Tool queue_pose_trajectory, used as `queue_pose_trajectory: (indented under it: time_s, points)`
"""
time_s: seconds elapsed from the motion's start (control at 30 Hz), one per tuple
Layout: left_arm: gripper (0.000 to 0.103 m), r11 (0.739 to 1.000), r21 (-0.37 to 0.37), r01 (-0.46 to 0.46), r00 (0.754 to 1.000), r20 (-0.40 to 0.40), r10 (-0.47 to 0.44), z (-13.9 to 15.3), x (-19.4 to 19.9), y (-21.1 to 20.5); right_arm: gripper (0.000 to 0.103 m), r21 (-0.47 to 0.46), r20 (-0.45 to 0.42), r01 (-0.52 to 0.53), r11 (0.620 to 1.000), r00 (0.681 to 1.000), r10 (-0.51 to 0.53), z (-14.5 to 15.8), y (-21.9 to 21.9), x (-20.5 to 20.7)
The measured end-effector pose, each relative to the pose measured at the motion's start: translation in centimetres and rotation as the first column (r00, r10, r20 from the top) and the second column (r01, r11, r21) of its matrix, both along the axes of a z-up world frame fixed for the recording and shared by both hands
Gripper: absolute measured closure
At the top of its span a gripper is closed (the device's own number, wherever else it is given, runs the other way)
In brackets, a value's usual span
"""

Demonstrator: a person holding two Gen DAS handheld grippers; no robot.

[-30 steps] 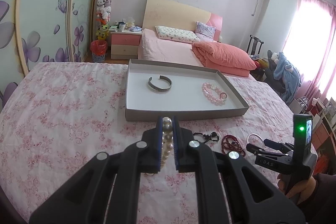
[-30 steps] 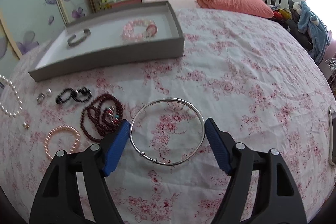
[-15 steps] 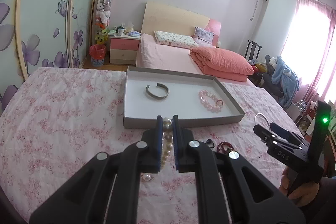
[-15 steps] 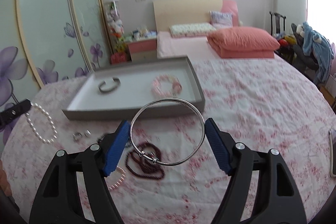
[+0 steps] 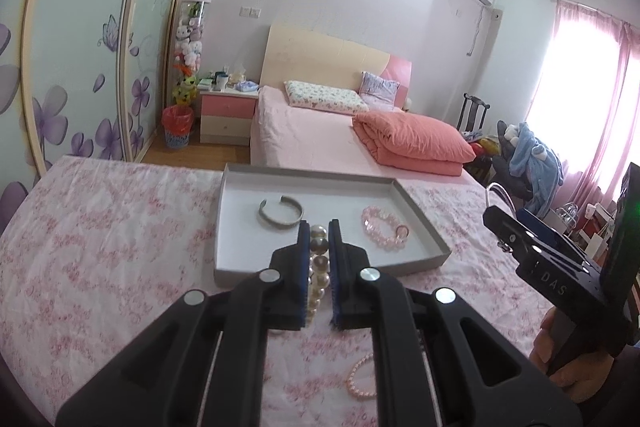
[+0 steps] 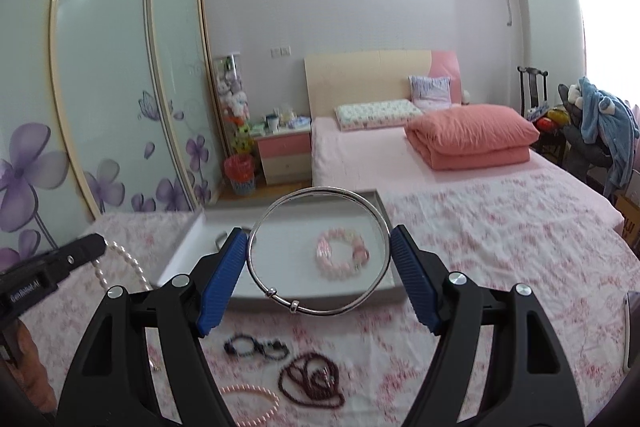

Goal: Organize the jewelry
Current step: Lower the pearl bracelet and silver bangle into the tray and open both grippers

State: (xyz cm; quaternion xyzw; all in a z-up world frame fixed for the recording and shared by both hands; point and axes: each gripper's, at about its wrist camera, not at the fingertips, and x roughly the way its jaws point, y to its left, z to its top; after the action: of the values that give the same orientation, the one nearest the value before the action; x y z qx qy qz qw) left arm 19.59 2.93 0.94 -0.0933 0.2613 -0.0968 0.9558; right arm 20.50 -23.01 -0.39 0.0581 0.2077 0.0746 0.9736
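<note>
Left wrist view: left gripper (image 5: pixel 319 227) clenched on a pearl strand (image 5: pixel 319 267), before the grey tray (image 5: pixel 332 270). Right gripper (image 6: pixel 319 254) grasps a silver bangle (image 6: pixel 319 251); the floral-covered surface's (image 6: pixel 500 247) edges are apparently out of frame.

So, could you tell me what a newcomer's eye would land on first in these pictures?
Most likely the big silver bangle, clamped between the right gripper's blue pads and lifted in front of the grey tray. Next, the pearl strand pinched in the shut left gripper, just short of the same tray, which holds a silver cuff and a pink bead bracelet.
</note>
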Motion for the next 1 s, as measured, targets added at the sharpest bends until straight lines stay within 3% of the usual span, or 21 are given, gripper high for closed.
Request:
queue_pose_trajectory:
  time_s: [0.47,1.0]
  points:
    - [0.093,0.998,0.063,-0.029,0.998,0.065,0.025,1.6,4.8,-1.9,0.03,-0.016,0.103,0.016,1.0,0.995,-0.014,1.8,0.7,3.1]
    - [0.093,0.992,0.115,-0.045,0.999,0.031,0.042,-1.3,11.1,-2.6,0.029,-0.061,0.083,0.042,0.997,0.996,-0.037,-0.6,1.5,7.7]
